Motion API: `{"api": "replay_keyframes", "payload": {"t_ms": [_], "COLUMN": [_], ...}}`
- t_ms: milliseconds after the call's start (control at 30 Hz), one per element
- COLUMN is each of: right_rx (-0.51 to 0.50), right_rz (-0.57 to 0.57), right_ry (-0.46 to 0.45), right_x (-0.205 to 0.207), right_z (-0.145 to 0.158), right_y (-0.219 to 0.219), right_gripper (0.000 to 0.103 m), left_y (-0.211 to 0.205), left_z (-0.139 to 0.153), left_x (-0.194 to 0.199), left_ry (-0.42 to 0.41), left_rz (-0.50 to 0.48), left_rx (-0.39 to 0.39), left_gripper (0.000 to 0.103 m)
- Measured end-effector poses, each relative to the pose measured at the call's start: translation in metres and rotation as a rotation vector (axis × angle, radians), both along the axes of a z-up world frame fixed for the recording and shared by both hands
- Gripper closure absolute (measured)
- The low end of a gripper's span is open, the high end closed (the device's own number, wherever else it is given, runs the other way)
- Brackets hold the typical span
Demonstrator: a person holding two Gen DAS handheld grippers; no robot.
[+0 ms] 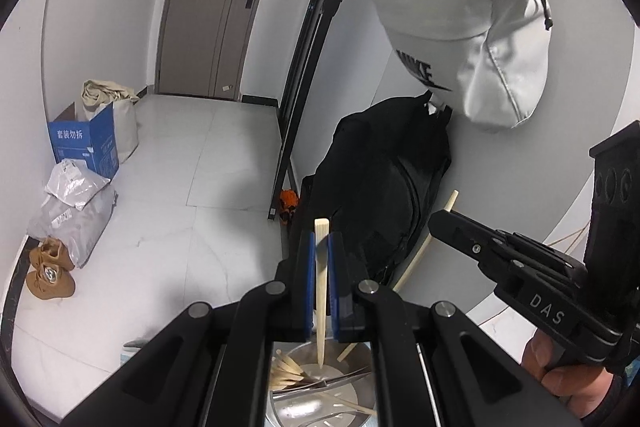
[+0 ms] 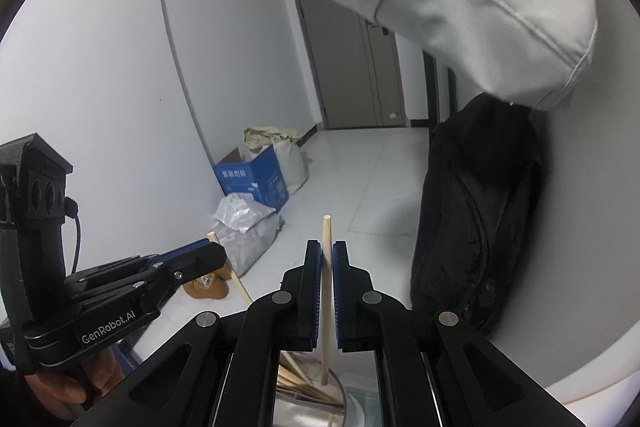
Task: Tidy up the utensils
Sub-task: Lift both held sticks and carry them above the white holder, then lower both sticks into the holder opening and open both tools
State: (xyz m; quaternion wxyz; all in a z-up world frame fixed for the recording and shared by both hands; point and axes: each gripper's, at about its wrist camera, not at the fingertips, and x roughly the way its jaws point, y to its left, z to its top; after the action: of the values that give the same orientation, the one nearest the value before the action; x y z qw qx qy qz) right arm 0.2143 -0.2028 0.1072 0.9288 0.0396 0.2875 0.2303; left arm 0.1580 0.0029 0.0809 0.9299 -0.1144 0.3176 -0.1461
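In the left wrist view my left gripper (image 1: 322,242) is shut on a flat pale wooden chopstick (image 1: 321,291) that stands nearly upright, its lower tip over a steel bowl (image 1: 362,393). Several wooden sticks and metal utensils lie in that bowl. My right gripper (image 1: 439,222) comes in from the right, shut on another chopstick (image 1: 451,201). In the right wrist view the right gripper (image 2: 327,247) is shut on a round wooden chopstick (image 2: 327,231), held upright above the bowl (image 2: 352,405). The left gripper (image 2: 218,251) shows at the left with its stick (image 2: 239,283).
A white sports bag (image 1: 460,11) hangs overhead at the right, and a black backpack (image 1: 380,179) leans on the curved white wall. On the tiled floor sit a blue box (image 1: 86,145), grey parcels (image 1: 72,211) and brown shoes (image 1: 50,271). A black metal stand (image 1: 304,75) rises by the door.
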Motion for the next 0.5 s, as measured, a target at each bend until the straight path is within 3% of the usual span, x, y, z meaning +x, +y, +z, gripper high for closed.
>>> {"api": "replay_keyframes", "payload": {"t_ms": [233, 500], "right_rx": [-0.093, -0.088], "right_rz": [0.04, 0.088], "right_ry": [-0.035, 0.006], "right_x": [-0.007, -0.003], "right_z": [-0.012, -0.03], "right_y": [0.015, 0.021], "right_gripper": [0.098, 0.098], "left_y": [-0.005, -0.003], "left_z": [-0.007, -0.016], "left_x": [0.001, -0.002], "left_ry": [0.014, 0.026], "left_rz": [-0.014, -0.037], "left_rx": [0.013, 0.011], "left_gripper": [0.101, 0.101]}}
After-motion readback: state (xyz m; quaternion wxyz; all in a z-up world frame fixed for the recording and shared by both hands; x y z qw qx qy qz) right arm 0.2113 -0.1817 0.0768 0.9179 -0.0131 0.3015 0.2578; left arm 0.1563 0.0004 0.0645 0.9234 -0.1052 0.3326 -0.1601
